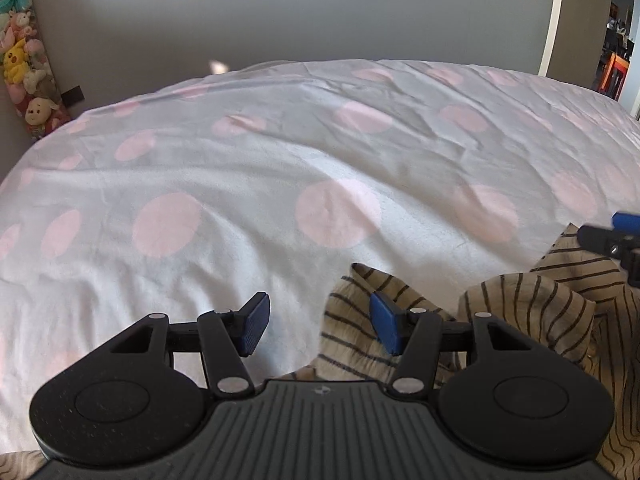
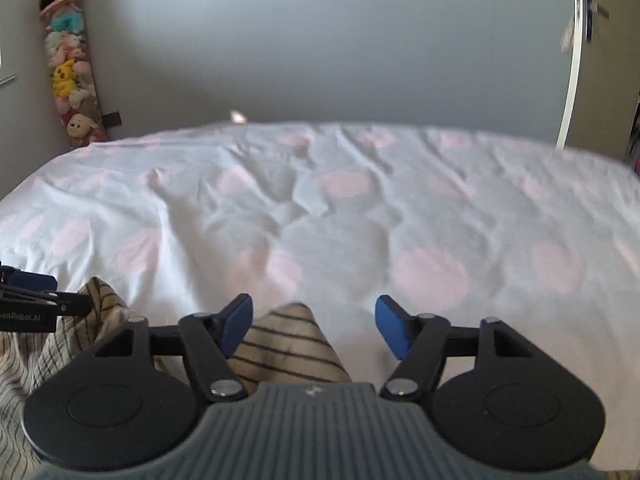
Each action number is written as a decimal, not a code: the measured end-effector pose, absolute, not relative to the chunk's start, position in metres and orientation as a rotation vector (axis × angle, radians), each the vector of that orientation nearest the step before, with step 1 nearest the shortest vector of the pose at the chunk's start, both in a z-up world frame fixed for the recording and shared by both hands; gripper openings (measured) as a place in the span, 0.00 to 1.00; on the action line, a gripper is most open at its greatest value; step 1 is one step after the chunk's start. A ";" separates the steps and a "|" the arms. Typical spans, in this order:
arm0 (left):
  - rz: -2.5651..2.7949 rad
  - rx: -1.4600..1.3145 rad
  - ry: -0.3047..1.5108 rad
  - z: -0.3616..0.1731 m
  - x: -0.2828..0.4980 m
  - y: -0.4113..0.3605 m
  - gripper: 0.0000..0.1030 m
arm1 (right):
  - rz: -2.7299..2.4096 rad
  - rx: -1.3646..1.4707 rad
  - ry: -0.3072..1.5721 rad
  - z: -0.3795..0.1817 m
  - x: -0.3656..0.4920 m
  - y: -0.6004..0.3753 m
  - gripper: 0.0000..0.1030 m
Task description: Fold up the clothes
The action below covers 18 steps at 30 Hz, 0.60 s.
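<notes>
A beige garment with dark stripes lies crumpled on the near edge of the bed, mostly under and right of my left gripper. That gripper is open, its right pad over a raised fold of the cloth, its left pad over bare sheet. The right gripper's tip shows at the right edge of the left wrist view. In the right wrist view, my right gripper is open above a pointed corner of the striped garment. The left gripper pokes in from the left beside another fold.
The bed is covered by a white sheet with large pink dots, wrinkled, reaching to a grey wall. A hanging column of plush toys stands at the far left corner. A white door frame and a doorway are at the right.
</notes>
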<state>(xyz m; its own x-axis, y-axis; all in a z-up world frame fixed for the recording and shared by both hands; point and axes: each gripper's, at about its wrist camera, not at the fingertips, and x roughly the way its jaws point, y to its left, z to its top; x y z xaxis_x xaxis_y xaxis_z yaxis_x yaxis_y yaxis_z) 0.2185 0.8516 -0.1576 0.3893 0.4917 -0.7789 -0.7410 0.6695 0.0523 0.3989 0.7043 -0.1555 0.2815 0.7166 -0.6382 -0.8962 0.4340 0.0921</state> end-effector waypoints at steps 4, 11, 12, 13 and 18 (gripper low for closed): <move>0.744 -0.381 0.844 -0.162 0.225 0.850 0.08 | 1.144 -0.273 0.775 -0.167 0.414 0.706 0.19; 0.912 -0.343 0.628 -0.133 0.190 0.844 0.02 | 1.184 -0.238 0.704 -0.155 0.421 0.672 0.02; 0.912 -0.370 0.628 -0.133 0.187 0.849 0.02 | 1.177 -0.236 0.697 -0.153 0.424 0.666 0.03; 0.916 -0.372 0.649 -0.135 0.187 0.851 0.02 | 1.170 -0.234 0.690 -0.152 0.426 0.660 0.03; 0.913 -0.347 0.671 -0.140 0.186 0.846 0.20 | 1.134 -0.224 0.655 -0.145 0.440 0.631 0.31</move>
